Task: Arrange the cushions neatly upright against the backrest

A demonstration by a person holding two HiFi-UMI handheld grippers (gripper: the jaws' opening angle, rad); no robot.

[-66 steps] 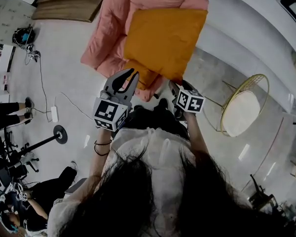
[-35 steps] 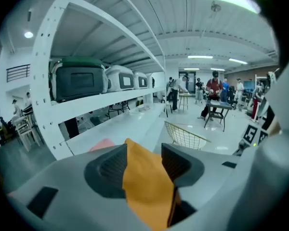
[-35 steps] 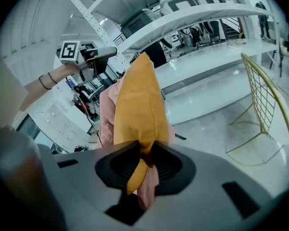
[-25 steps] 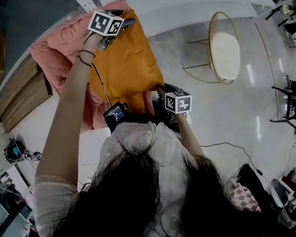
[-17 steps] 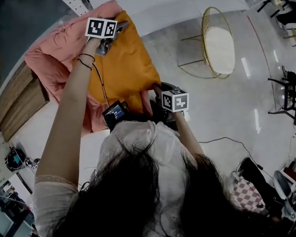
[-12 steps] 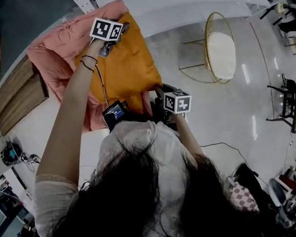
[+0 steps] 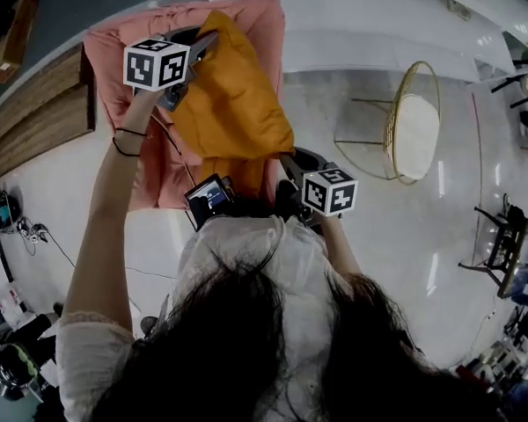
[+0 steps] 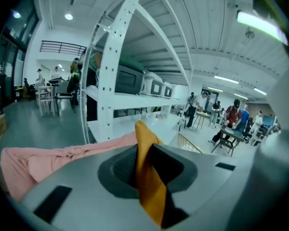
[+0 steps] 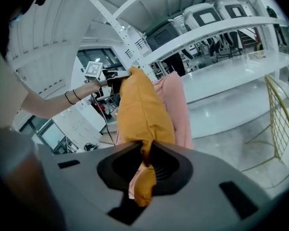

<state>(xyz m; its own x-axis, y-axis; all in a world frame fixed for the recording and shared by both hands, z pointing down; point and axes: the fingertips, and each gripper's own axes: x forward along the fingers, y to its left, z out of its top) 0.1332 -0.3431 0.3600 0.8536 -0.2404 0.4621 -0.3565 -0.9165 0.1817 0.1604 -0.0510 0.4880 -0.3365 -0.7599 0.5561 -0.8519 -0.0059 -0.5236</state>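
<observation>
Cushion: the orange cushion (image 7: pixel 233 95) hangs in the air above the pink seat (image 7: pixel 114 38), stretched between the two claws and not yet leaning on any backrest.
Left claw: the left claw (image 7: pixel 201 45) is at the cushion's far, upper corner. Its jaws have just been closing, and a fold of orange fabric is pinched between them.
Right claw: the right claw (image 7: pixel 292 159) is at the near, lower corner, with its jaws tight on a bunched tip of fabric.
Step in hand: probably carrying the cushion to the back of the seat to stand it up.
Doing it well: keep the far corner high, set the bottom edge down first, and tip the top back. Let go only once it leans.
Risk: such thin pinches of fabric may slip.
Surroundings: a gold wire chair (image 7: pixel 414 121) stands well apart on the right.
</observation>
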